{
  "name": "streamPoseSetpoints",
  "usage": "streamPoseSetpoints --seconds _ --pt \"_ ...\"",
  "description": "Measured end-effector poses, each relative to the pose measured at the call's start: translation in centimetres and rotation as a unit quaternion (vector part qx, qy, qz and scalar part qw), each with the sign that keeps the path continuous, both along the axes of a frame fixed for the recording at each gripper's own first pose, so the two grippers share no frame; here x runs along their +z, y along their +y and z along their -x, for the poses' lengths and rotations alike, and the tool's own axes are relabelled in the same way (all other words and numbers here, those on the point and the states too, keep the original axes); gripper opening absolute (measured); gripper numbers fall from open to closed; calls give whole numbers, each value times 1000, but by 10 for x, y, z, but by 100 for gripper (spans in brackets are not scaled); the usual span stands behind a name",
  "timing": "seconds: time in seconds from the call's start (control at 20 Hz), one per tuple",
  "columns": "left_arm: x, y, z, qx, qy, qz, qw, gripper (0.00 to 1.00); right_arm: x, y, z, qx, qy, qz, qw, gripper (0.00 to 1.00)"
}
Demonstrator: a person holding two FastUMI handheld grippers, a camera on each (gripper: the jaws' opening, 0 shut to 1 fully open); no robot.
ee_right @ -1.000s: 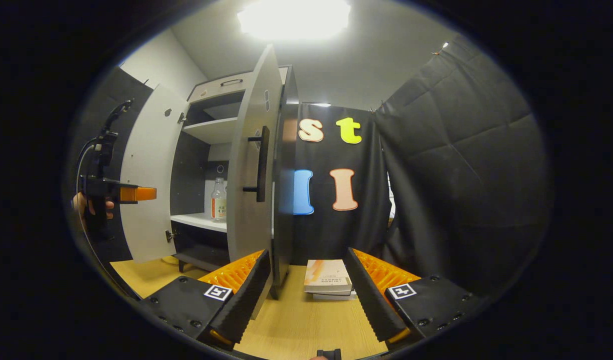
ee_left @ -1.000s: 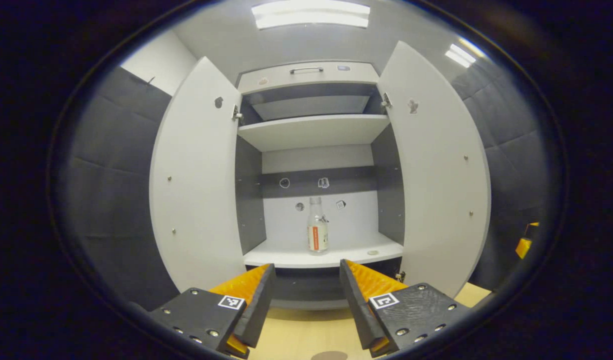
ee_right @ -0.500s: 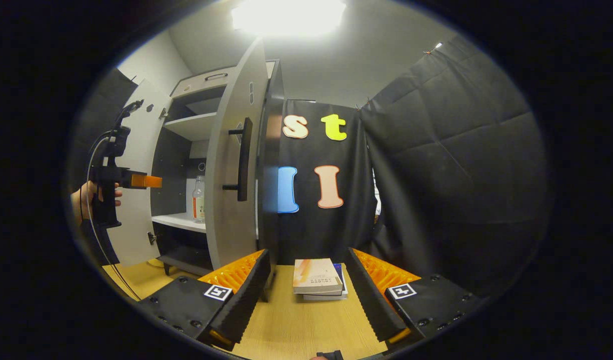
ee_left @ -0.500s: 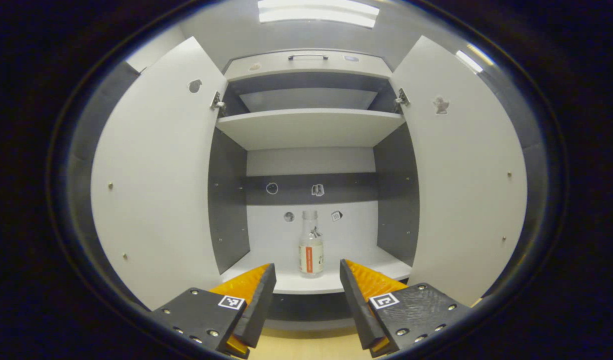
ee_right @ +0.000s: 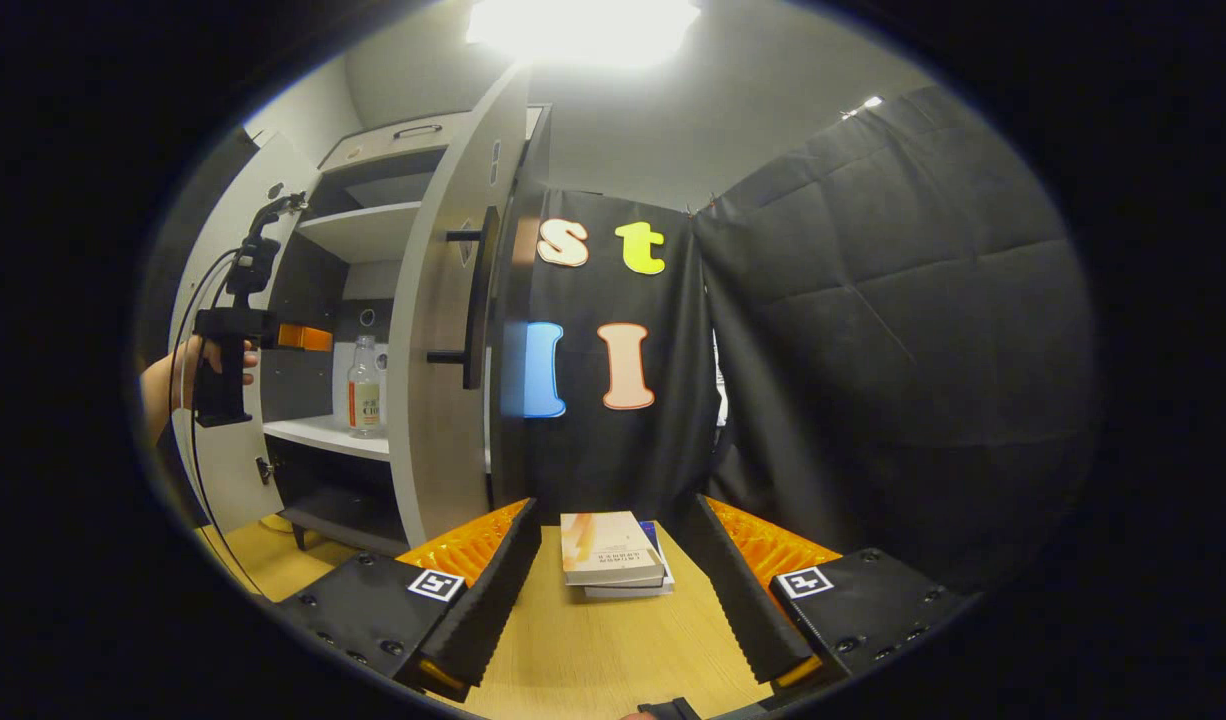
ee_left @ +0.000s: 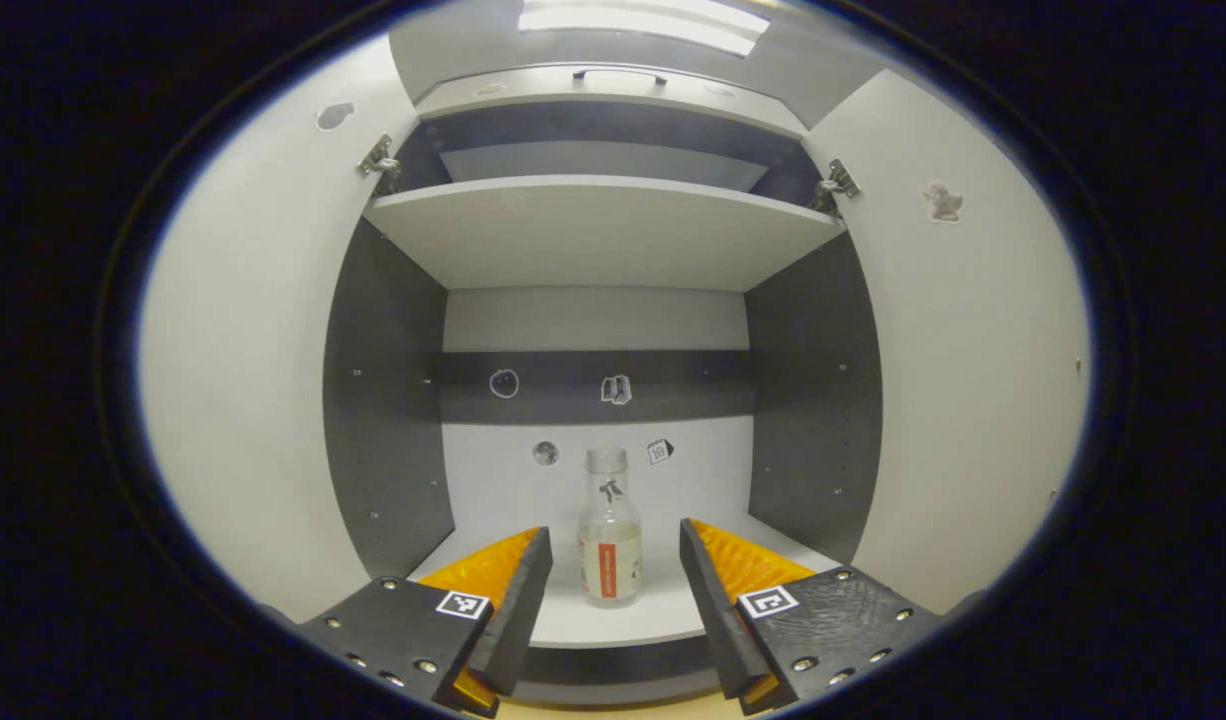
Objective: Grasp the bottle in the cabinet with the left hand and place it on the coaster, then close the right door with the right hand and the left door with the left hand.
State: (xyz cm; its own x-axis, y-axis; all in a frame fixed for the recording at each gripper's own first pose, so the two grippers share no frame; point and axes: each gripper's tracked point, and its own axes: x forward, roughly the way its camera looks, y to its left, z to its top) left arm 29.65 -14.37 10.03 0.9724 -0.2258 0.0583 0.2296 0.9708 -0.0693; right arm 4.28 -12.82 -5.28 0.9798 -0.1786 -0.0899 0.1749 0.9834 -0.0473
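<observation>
Both cabinet doors stand open, the left door (ee_left: 243, 380) and right door (ee_left: 973, 380) flanking the lower shelf (ee_left: 623, 615) where the bottle (ee_left: 609, 527) stands upright. Left tongs (ee_left: 613, 585) are spread wide, aimed at the bottle, not touching it. Right tongs (ee_right: 618, 590) also gape apart, holding nothing, above the wooden worktop (ee_right: 613, 660) near stacked books (ee_right: 613, 553).
</observation>
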Motion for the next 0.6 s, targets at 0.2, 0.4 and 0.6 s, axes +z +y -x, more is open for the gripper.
streamPoseSetpoints --seconds 0.2,0.4,0.6 --pt "0 0 -30 -3 -2 -2 1000 75 0 0 0 -27 2 2 1000 98" --pt "-3 -3 -57 -6 1 -2 1000 75 -5 3 1 -47 8 4 999 98" --pt "-3 -3 -86 -2 -3 -12 1000 75 -9 3 6 -69 13 5 998 98"
